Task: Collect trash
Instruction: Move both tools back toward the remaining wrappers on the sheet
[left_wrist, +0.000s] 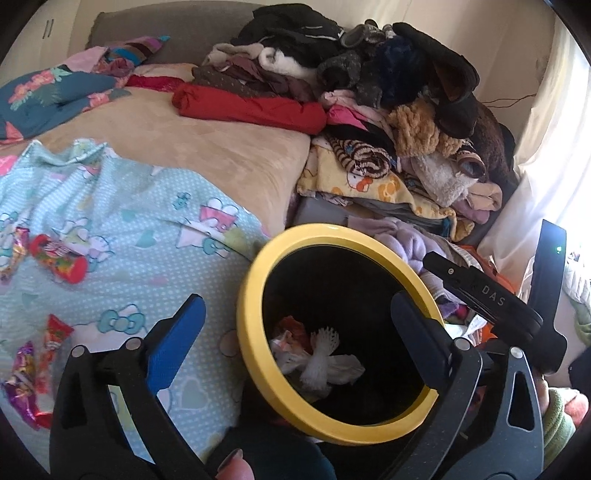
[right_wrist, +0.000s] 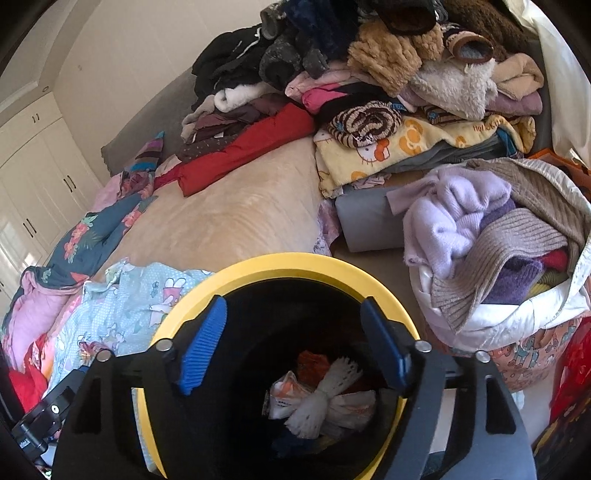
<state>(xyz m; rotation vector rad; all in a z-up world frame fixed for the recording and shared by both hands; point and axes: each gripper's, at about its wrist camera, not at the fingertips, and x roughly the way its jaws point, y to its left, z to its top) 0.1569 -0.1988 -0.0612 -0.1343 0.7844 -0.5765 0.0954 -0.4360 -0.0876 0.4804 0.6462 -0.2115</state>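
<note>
The bed (left_wrist: 207, 155) lies behind the yellow-rimmed bin (left_wrist: 255, 280), heaped with clothes (left_wrist: 369, 74) beyond it. Left of the bin, candy wrappers (left_wrist: 57, 258) litter the blue sheet (left_wrist: 122, 229). Inside it – crumpled trash (right_wrist: 321, 402). Both left tongs (left_wrist: 295, 347) and right tongs (right_wrist: 295, 347) gape empty above the bin.

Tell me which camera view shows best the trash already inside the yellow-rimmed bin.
The right wrist view: it looks straight down into the yellow-rimmed bin, so the white netting and wrappers lie unobstructed. The left wrist view shows the same trash smaller, from the side.
</note>
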